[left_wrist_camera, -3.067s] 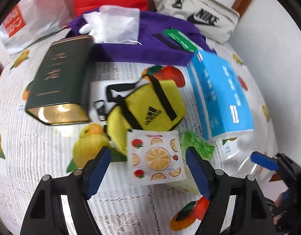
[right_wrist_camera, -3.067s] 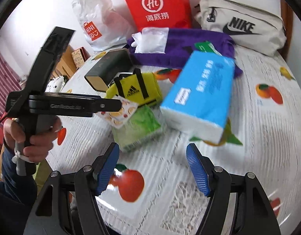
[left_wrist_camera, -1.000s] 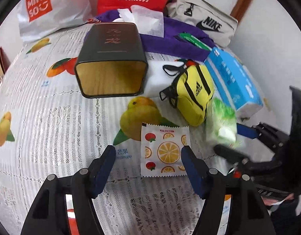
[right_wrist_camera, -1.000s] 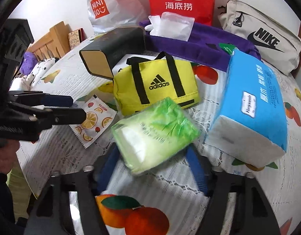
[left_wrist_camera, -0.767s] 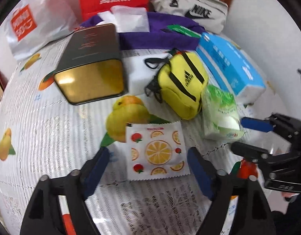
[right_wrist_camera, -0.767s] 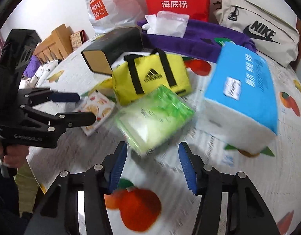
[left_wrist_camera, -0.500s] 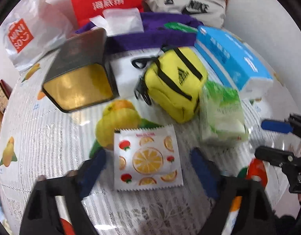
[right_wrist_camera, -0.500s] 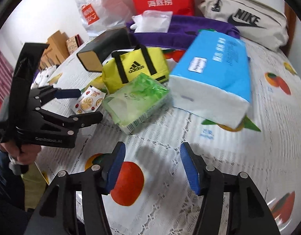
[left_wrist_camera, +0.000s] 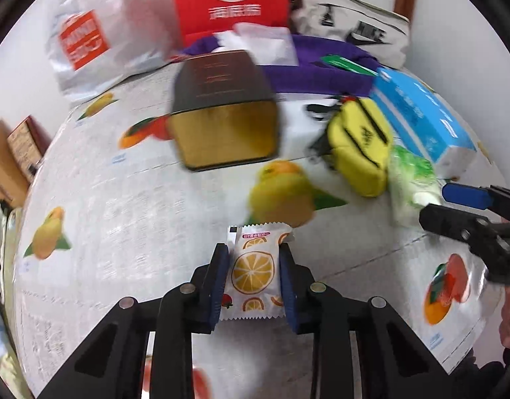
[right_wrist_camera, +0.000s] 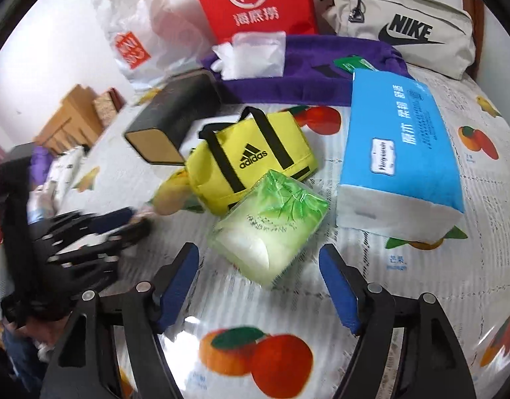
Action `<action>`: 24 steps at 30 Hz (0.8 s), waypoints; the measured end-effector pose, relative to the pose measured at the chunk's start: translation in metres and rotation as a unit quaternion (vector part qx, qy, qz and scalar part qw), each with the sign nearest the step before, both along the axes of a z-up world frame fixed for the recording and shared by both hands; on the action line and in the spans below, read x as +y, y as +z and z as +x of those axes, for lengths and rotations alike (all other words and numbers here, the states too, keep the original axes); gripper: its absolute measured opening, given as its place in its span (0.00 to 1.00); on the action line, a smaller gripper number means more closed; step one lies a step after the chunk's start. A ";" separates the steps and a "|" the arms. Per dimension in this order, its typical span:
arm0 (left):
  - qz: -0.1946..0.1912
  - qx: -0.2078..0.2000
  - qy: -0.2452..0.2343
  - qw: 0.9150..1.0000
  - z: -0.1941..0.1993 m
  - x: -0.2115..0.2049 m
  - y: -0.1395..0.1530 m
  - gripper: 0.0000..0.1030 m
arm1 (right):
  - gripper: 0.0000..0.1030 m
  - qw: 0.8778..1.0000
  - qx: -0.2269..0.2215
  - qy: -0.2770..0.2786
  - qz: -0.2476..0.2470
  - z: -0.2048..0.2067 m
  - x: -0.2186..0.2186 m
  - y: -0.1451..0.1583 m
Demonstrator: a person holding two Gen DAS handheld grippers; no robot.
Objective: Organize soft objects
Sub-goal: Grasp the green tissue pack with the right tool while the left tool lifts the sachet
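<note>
- Since half a second ago the left claw (left_wrist_camera: 253,274) has closed from wide open onto the orange-print sachet (left_wrist_camera: 254,267), pads pressed against both its sides.
- The right claw (right_wrist_camera: 258,287) hangs wide open and empty just short of the green tissue pack (right_wrist_camera: 269,224).
- The step in hand looks like carrying off the sachet; next comes a lift without crumpling it.
- The bench (right_wrist_camera: 437,266) wears a white lace cloth printed with fruit, crowded by a yellow bag (right_wrist_camera: 251,159), a blue tissue pack (right_wrist_camera: 397,149) and shopping bags against a white wall.
</note>
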State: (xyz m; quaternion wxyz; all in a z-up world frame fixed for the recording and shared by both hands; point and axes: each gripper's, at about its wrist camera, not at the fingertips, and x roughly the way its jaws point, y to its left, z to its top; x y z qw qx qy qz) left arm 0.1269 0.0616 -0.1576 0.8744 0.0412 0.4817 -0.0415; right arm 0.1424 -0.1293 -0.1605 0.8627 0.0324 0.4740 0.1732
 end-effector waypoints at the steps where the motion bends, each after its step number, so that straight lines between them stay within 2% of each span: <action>1: -0.001 0.000 0.007 1.000 -0.003 0.007 0.000 0.28 | 0.72 1.000 0.003 -0.009 -0.004 0.003 0.003 -0.003; 5: -0.031 0.000 0.012 0.999 -0.004 0.025 -0.002 0.28 | 0.72 0.999 0.023 -0.045 0.006 0.013 0.008 -0.012; 12: -0.028 -0.004 0.012 1.000 -0.005 0.024 -0.004 0.30 | 0.71 0.995 0.002 -0.091 -0.027 0.021 0.022 -0.017; 13: -0.030 -0.004 0.014 0.999 -0.005 0.024 -0.004 0.30 | 0.70 0.995 0.000 -0.091 -0.034 0.019 0.023 -0.018; 14: -0.031 -0.005 0.013 0.999 -0.006 0.025 -0.004 0.30 | 0.64 0.995 -0.007 -0.085 -0.051 0.017 0.025 -0.019; 17: -0.037 -0.007 0.015 0.999 -0.007 0.026 -0.004 0.30 | 0.62 0.994 -0.020 -0.068 -0.086 0.008 0.025 -0.021; 20: -0.043 -0.006 0.017 0.999 -0.006 0.026 -0.003 0.30 | 0.60 0.994 -0.019 -0.059 -0.087 -0.003 0.014 -0.020; 24: -0.084 0.000 0.011 0.996 -0.003 0.026 -0.001 0.29 | 0.60 0.996 -0.007 -0.047 -0.073 -0.018 -0.004 -0.017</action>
